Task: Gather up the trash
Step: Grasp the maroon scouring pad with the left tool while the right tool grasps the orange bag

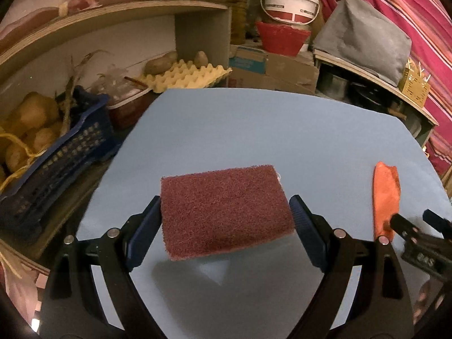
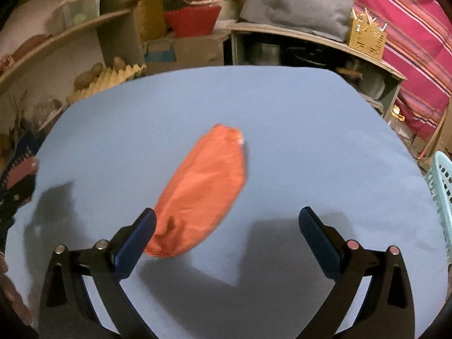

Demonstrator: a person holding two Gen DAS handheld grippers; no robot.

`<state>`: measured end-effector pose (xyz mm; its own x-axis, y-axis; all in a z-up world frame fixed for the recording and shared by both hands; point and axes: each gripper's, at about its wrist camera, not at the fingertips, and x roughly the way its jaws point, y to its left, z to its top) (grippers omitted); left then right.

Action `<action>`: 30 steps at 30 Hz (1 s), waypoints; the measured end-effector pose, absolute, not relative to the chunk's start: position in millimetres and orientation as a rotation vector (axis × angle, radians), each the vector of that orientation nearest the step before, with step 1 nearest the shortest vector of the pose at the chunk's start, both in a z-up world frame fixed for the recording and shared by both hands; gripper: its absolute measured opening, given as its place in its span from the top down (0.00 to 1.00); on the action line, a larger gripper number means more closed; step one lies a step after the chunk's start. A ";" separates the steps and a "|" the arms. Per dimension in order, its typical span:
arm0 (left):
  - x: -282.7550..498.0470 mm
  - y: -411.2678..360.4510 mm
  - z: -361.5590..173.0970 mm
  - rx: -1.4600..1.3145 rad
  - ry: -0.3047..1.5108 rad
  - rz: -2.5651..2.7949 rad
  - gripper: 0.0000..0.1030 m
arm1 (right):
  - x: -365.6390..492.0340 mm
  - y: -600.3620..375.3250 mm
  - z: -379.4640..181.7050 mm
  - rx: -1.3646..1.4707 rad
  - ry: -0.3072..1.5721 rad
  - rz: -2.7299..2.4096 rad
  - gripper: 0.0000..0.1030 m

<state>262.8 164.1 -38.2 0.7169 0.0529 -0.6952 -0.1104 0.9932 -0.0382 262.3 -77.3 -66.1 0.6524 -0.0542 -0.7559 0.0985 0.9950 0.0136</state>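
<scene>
A reddish-brown scouring pad [image 1: 226, 212] hangs flat above the blue table [image 1: 254, 130], casting a shadow below it. My left gripper [image 1: 223, 200] is shut on it, one pad against each short edge. An orange crumpled bag [image 2: 203, 189] lies on the table, also seen as the orange bag [image 1: 385, 197] in the left wrist view. My right gripper [image 2: 227, 212] stands wide open over the bag's near end. Its left finger is beside the bag and its right finger is far from it. The right gripper [image 1: 412, 217] shows at the left view's right edge.
A dark blue crate [image 1: 56, 163] with potatoes sits off the table's left side, with a yellow egg tray [image 1: 186, 76] behind it. A pale turquoise basket [image 2: 443, 180] stands past the table's right edge. Shelves, a white bucket [image 1: 288, 0] and boxes crowd the back.
</scene>
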 end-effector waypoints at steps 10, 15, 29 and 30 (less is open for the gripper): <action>244.8 189.1 -38.4 -0.072 0.750 0.105 0.16 | 281.5 -55.5 -76.7 -0.004 0.909 -0.160 0.05; 244.6 191.6 -34.5 -0.095 0.742 0.097 0.16 | 277.9 -63.6 -82.1 0.025 0.922 -0.132 0.14; 246.7 174.1 -25.8 -0.093 0.721 0.100 0.16 | 271.8 -69.7 -75.0 0.001 0.916 0.070 0.76; 247.2 171.6 -24.7 -0.091 0.718 0.098 0.16 | 272.1 -72.5 -75.1 -0.001 0.917 0.077 0.77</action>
